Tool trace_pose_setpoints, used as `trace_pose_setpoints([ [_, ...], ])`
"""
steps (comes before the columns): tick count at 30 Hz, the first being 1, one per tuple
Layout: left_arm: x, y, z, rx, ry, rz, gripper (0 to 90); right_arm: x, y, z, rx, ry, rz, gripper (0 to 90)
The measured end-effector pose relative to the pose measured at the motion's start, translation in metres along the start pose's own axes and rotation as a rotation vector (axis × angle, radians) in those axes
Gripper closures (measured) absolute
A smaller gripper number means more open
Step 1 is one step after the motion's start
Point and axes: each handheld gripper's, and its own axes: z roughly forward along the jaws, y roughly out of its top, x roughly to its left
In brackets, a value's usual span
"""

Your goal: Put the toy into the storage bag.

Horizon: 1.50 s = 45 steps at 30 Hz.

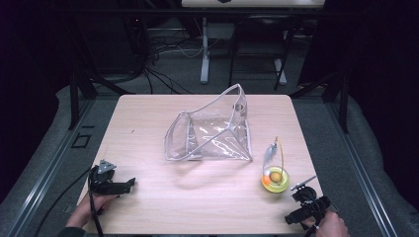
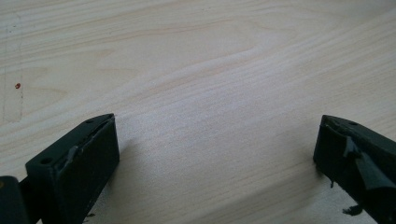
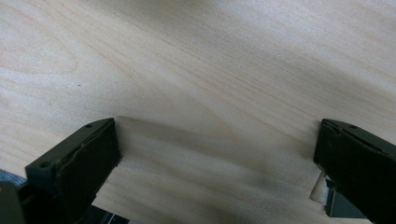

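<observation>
Bag: clear plastic bag [image 1: 210,131] in the middle of the table [image 1: 148,207], mouth propped open and lifted toward the far right, 1 side flat on the wood; likely set out so something can go in.
Toy: small yellow ring-shaped thing [image 1: 275,179] with an orange ball inside, a thin yellow loop and a clear tag rising from it; it sits right of the bag, apart from it, just in front of the right claw.
Reading of the work: nearest item to a claw is the toy, so I judge the plan is to lift it and drop it in the bag; nothing is gripped yet.
Right claw: right claw [image 1: 305,197] at the near right table edge, held by a hand [image 1: 332,226]; jaws wide apart with bare wood between them [image 3: 215,154], holding nothing.
Left claw: left claw [image 1: 118,185] at the near left corner, well apart from the bag; jaws spread wide [image 2: 215,154], nothing between them, resting low over the table.
High view: gives the whole layout, 2 claws flanking the near edge, bag ahead.
Claw views: give the jaw gap and wood grain close up, and a small red speck [image 2: 17,86] on the table.
</observation>
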Motion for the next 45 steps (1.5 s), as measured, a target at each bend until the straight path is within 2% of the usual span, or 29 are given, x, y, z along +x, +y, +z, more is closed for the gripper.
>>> trace_pose_setpoints([
  [20,-0.001,0.0,0.0,-0.001,-0.004,0.003,0.3,0.001,-0.001,0.0,-0.006,-0.003,0.01,0.0],
  [23,-0.001,0.0,0.0,-0.001,-0.006,0.004,0.3,0.0,0.0,0.0,0.013,-0.004,0.003,0.0],
  [24,0.0,0.0,0.0,0.0,-0.008,0.007,0.3,0.0,0.001,-0.001,0.028,-0.024,0.002,0.0],
  [25,-0.001,0.0,0.0,0.001,-0.009,0.009,0.3,-0.001,0.002,-0.001,0.042,-0.005,-0.002,1.0],
  [27,-0.001,0.0,0.0,-0.001,-0.007,0.008,0.3,-0.001,0.002,-0.002,0.06,-0.002,-0.011,2.6],
  [28,-0.001,0.0,0.0,-0.001,-0.007,0.008,0.3,-0.001,0.002,-0.002,0.06,-0.002,-0.011,2.6],
  [30,-0.001,-0.001,-0.001,-0.002,-0.009,0.009,0.4,0.0,0.002,-0.005,0.053,0.032,-0.005,2.5],
  [37,-0.001,-0.001,0.0,-0.001,-0.01,0.01,0.3,0.002,0.006,-0.013,0.061,0.037,-0.004,2.4],
  [40,-0.001,-0.001,0.0,-0.002,-0.011,0.011,0.3,0.004,0.01,-0.018,0.057,0.054,-0.006,2.0],
  [42,-0.001,-0.001,0.0,-0.002,-0.011,0.01,0.3,0.007,0.013,-0.026,0.033,0.058,-0.002,1.5],
  [45,-0.001,-0.001,0.0,-0.002,-0.011,0.011,0.3,0.008,0.016,-0.033,0.028,0.061,-0.007,1.4],
])
